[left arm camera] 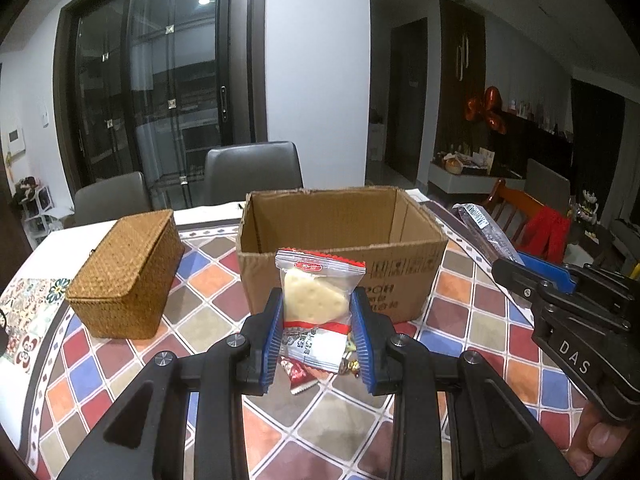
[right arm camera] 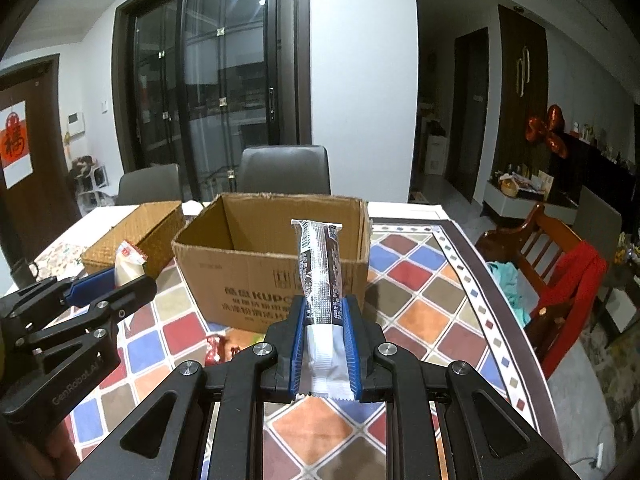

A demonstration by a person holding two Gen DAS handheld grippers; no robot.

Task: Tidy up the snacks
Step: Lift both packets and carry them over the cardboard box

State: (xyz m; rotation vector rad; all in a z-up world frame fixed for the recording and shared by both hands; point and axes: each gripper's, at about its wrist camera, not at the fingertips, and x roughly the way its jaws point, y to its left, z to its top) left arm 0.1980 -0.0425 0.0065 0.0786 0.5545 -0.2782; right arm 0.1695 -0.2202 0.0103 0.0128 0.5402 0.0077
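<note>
Cardboard is the target here, basically: the open brown cardboard box (left arm camera: 340,240) sits in the middle of the table with the colourful diamond-pattern cloth (left arm camera: 472,312), and both held snacks look headed into it.

Left gripper (left arm camera: 318,330) has its blue-padded jaws closed on a clear-wrapped pale cracker packet with red trim (left arm camera: 316,292), pinched around the lower half so the top stands upright just in front of the box's near wall. Right gripper (right arm camera: 323,344) is clamped on a long dark snack stick in a black-and-white wrapper (right arm camera: 320,264), gripped near its white bottom end, so most of the length pokes up and forward, and it looks a bit top-heavy.

A closed woven rattan basket (left arm camera: 128,276) sits left of the box, apart from it. A few small wrapped candies (left arm camera: 300,372) lie on the cloth under the left gripper, still to be sorted, presumably.

To do this step well, the person probably wants to lift each snack clear of the near rim before moving forward, since the cracker packet sits about level with that rim. Going one at a time seems smart, because the two grippers are close together. The long stick should go in tip-down or get laid along the box's length, or it may catch the far wall. Letting go low inside beats dropping from height, since crackers break.
</note>
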